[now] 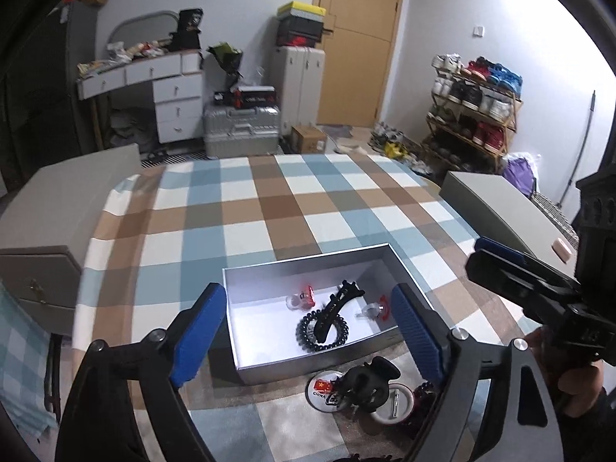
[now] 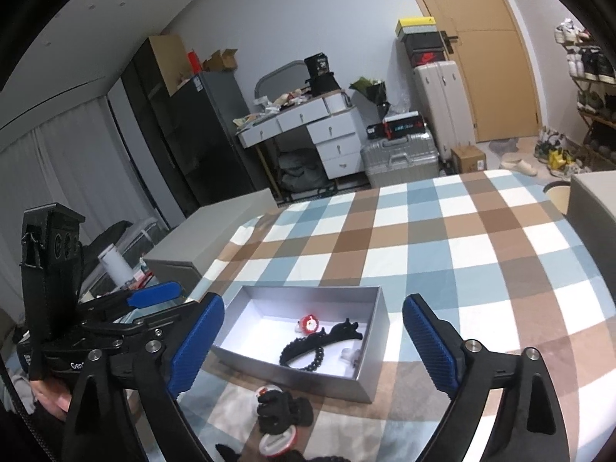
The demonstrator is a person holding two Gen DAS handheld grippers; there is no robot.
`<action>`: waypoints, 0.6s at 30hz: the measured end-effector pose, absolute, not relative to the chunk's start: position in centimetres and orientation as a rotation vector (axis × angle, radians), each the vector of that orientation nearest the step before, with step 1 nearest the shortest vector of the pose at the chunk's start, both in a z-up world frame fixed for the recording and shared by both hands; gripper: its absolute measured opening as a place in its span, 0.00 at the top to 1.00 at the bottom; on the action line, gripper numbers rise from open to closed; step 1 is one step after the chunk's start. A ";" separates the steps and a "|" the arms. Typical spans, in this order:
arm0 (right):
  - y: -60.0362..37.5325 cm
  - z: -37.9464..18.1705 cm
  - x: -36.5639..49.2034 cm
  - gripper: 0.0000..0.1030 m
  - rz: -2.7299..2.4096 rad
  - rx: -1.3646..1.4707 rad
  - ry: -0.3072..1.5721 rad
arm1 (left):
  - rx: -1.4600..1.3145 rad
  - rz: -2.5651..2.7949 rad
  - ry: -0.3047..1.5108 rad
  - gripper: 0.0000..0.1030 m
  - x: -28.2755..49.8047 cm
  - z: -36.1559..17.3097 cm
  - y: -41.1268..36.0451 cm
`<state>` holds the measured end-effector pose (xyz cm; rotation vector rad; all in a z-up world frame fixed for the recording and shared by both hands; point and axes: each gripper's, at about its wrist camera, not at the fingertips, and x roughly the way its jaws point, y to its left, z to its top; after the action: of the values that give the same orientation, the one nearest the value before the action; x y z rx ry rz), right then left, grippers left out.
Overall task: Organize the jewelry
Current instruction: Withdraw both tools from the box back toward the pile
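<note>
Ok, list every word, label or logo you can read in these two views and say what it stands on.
"CHINA": round white pin badge with a red flag, on the checked tablecloth in front of the open silver box.
"Gen": white letters, cut off, on the black body of the left hand-held gripper.
White swoosh logo, no words: red and black shoebox on the beige suitcase.
Other box labels: too small or blurred.

Matt silver box (image 1: pixel 308 362), seemingly cardboard

White desk (image 1: pixel 154 88); wooden door (image 1: pixel 358 38).
</note>
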<state>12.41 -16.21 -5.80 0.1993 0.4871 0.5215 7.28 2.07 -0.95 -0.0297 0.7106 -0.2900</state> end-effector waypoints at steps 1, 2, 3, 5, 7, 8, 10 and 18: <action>-16.3 -5.7 12.0 0.05 0.519 0.198 0.478 | -0.027 -0.281 0.707 0.13 7.1 -0.9 2.0; -16.4 -5.5 11.6 0.04 0.519 0.196 0.470 | -0.024 -0.266 0.701 0.12 6.8 -0.8 1.9; -16.4 -5.4 11.3 0.04 0.519 0.194 0.464 | -0.023 -0.258 0.694 0.10 6.6 -0.8 1.8; -16.4 -5.2 10.7 0.02 0.519 0.187 0.453 | -0.025 -0.236 0.673 0.05 6.0 -0.6 1.8; -16.5 -5.0 9.9 0.01 0.519 0.181 0.444 | -0.035 -0.222 0.647 0.02 5.3 -0.4 1.9; -16.6 -5.0 9.7 0.00 0.521 0.180 0.442 | -0.047 -0.222 0.630 0.02 4.9 -0.3 2.1; -16.7 -4.9 9.1 0.00 0.524 0.181 0.439 | -0.055 -0.219 0.627 0.01 4.4 -0.2 2.1; -16.7 -5.7 6.8 0.00 0.516 0.159 0.456 | -0.091 -0.125 0.612 0.01 2.3 -0.9 3.2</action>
<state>6.79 -16.68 -5.74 0.1585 0.4558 0.5160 2.25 3.25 -0.95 -0.0911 0.6118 -0.1255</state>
